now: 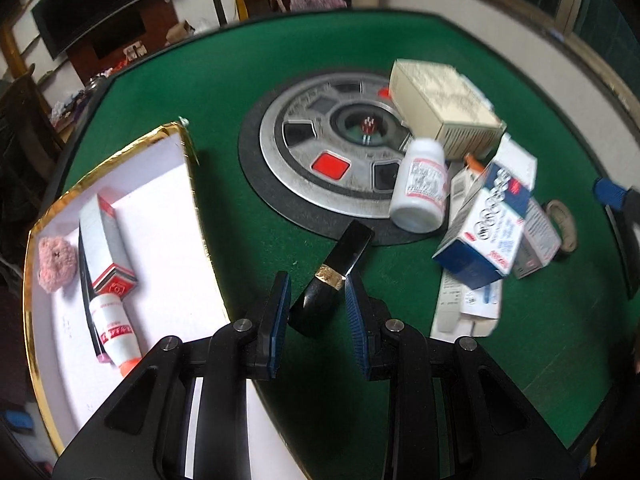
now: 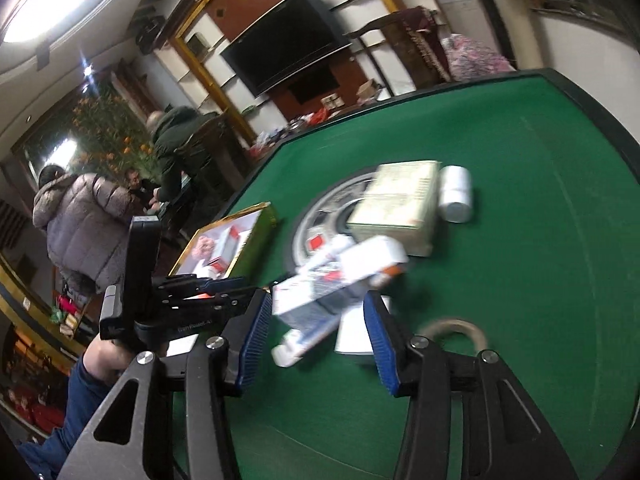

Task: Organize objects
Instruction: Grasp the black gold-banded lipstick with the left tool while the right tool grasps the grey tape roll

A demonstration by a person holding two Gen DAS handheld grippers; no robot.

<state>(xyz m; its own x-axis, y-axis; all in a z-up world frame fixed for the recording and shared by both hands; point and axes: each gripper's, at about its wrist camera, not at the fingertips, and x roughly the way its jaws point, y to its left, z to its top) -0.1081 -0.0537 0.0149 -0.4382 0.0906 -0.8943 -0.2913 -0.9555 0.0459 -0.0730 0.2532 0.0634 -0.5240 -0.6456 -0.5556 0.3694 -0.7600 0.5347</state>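
My left gripper (image 1: 318, 286) is open around a black tube with a gold band (image 1: 332, 276) that lies on the green felt table (image 1: 240, 92); the pads do not seem to touch it. A gold-rimmed white box (image 1: 168, 216) at the left holds a pink fluffy thing (image 1: 57, 258), a red-and-white carton (image 1: 106, 244) and a white tube (image 1: 116, 328). My right gripper (image 2: 316, 312) is open, just in front of a blurred pile of white and blue medicine boxes (image 2: 332, 284). The pile (image 1: 488, 232), a white bottle (image 1: 422, 184) and a beige box (image 1: 440, 100) show in the left wrist view.
A round silver dice console (image 1: 320, 148) sits in the table's middle. A tape ring (image 2: 456, 330) lies by my right gripper, also in the left wrist view (image 1: 564, 224). The beige box (image 2: 400, 204) and white bottle (image 2: 456, 194) lie beyond the pile. People stand beyond the table's left.
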